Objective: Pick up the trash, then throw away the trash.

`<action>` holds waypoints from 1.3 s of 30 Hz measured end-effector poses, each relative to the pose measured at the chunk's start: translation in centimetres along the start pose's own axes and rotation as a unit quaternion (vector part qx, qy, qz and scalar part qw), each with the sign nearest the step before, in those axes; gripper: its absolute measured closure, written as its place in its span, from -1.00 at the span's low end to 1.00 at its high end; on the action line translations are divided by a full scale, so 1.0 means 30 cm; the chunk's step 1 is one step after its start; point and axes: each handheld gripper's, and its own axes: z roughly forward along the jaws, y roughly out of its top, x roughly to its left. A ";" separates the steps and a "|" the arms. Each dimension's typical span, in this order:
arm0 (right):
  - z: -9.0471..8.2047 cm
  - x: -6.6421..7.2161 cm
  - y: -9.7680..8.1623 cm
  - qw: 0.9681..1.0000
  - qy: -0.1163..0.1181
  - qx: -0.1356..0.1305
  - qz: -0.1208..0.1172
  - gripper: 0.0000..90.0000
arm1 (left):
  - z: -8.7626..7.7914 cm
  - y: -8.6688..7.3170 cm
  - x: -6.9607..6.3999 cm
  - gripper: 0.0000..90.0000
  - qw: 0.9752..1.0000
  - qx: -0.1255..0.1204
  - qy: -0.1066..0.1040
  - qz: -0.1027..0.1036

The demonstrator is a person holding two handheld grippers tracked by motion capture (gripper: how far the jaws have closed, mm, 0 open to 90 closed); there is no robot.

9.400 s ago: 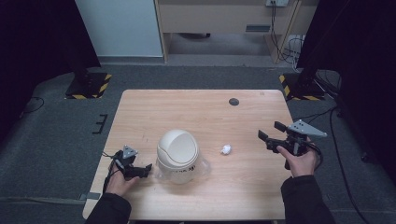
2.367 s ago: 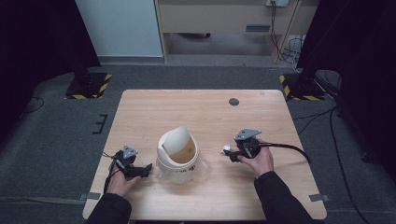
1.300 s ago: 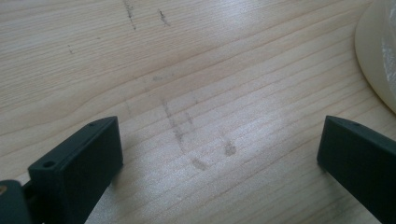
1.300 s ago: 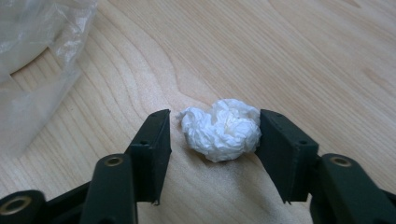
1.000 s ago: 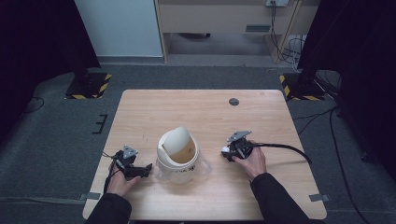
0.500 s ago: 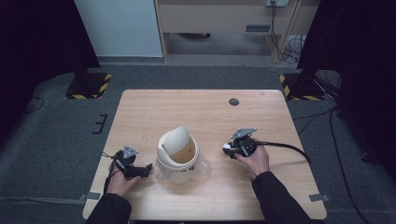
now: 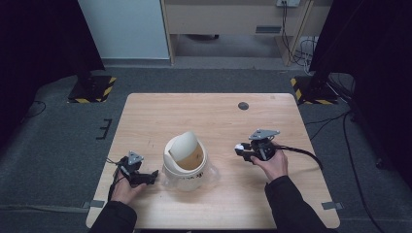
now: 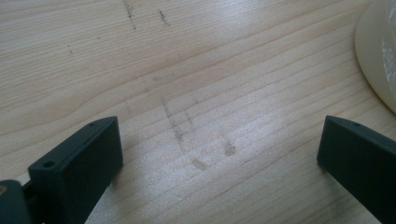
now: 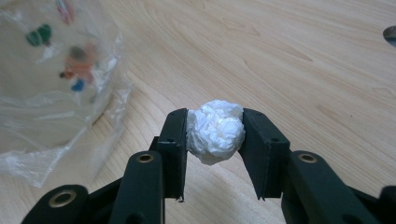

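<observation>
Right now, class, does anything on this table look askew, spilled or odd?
Nothing is spilled. The small bin's swing lid sits tilted open, and its clear plastic liner spreads loosely onto the table. The crumpled paper ball is clamped in the right tongs.

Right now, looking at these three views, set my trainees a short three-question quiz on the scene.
1. True or false: the right tongs grip a crumpled paper ball.
2. The left tongs are: A) shut on the bin, B) open over bare table, C) holding a bag.
3. What lines the small swing-lid bin?

Key: 1 true. 2 B. 3 A clear plastic bag.
</observation>
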 end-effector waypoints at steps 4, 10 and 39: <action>-0.023 -0.003 0.008 1.000 0.003 -0.014 0.007 0.39 | 0.000 0.000 -0.001 -1.00 1.000 0.000 0.000 0.000; -0.064 0.020 0.044 0.999 0.010 -0.035 -0.003 0.39 | 0.000 0.000 -0.001 -1.00 1.000 0.000 0.000 0.000; -0.292 0.096 0.189 0.986 0.049 -0.160 -0.011 0.39 | 0.000 0.000 -0.001 -1.00 1.000 0.000 0.001 0.000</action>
